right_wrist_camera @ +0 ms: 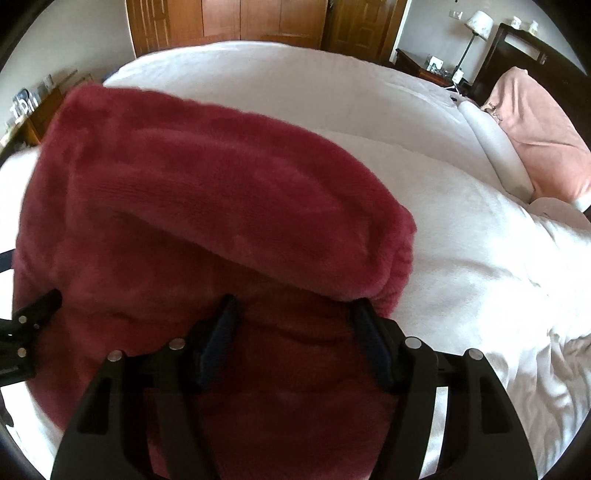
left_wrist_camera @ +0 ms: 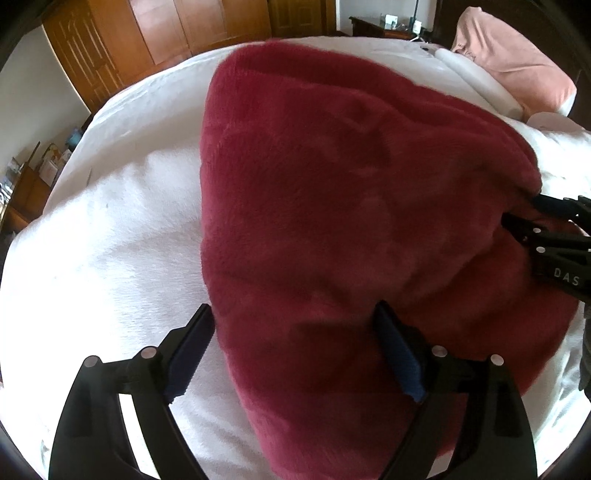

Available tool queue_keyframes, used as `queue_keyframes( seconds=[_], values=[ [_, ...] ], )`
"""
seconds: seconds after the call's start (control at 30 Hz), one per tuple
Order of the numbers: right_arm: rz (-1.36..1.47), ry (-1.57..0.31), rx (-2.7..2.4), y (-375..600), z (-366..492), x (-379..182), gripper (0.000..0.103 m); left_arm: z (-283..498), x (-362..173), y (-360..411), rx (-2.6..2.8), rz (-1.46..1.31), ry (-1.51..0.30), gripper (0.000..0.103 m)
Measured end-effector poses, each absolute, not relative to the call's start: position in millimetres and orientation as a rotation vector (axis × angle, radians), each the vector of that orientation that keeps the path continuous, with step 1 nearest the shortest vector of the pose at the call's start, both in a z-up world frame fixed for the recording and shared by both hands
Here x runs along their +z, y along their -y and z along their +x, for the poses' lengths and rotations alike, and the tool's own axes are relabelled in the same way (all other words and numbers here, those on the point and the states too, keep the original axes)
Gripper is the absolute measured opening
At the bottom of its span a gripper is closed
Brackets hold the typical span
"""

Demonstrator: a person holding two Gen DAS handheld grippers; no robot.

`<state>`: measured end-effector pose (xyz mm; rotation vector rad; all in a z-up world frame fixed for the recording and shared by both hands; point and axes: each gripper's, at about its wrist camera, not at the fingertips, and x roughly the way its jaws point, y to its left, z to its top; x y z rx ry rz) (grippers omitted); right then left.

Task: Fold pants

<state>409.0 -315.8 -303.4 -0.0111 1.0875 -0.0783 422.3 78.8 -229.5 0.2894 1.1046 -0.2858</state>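
Dark red fleece pants (left_wrist_camera: 332,206) lie folded over on a white bed (left_wrist_camera: 110,229), an upper layer doubled over a lower one (right_wrist_camera: 207,206). My left gripper (left_wrist_camera: 295,321) stands open over the near edge of the pants. Its left finger (left_wrist_camera: 195,339) is over the sheet and its right finger (left_wrist_camera: 391,336) rests on the fleece. My right gripper (right_wrist_camera: 295,314) straddles the near end of the folded layer, jaws apart, with fleece lying between the fingers and not pinched. It also shows at the right edge of the left wrist view as the right gripper (left_wrist_camera: 524,212).
A pink pillow (right_wrist_camera: 543,140) and a white bolster (right_wrist_camera: 491,144) lie at the head of the bed. A nightstand with a lamp (right_wrist_camera: 476,26) stands behind them. Wooden wardrobes (left_wrist_camera: 166,33) line the far wall. White bedding stretches right of the pants (right_wrist_camera: 480,240).
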Motion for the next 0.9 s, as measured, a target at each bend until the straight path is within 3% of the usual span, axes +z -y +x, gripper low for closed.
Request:
queue_keyframes(
  seconds=[0.3,0.47,0.6,0.9],
  values=[
    [0.002,-1.036,-0.082,324.2,352.7,-285.6,0.067,369.7,-221.4,-76.6,-0.355,0.289,-1.097,0.086],
    [-0.026,-1.064,-0.103,324.1,344.1,-306.5,0.067,356.0,-240.3,-67.7,-0.355,0.350,-1.117,0.086],
    [0.053,-1.125,-0.101,344.1,359.6,-322.8,0.073,360.1,-240.8,-62.4,-0.360,0.385,-1.128,0.087],
    [0.174,-0.995,-0.166,356.4,323.1,-255.0,0.074,342.1,-176.7,-86.6,-0.373,0.257,-1.023,0.086]
  ],
)
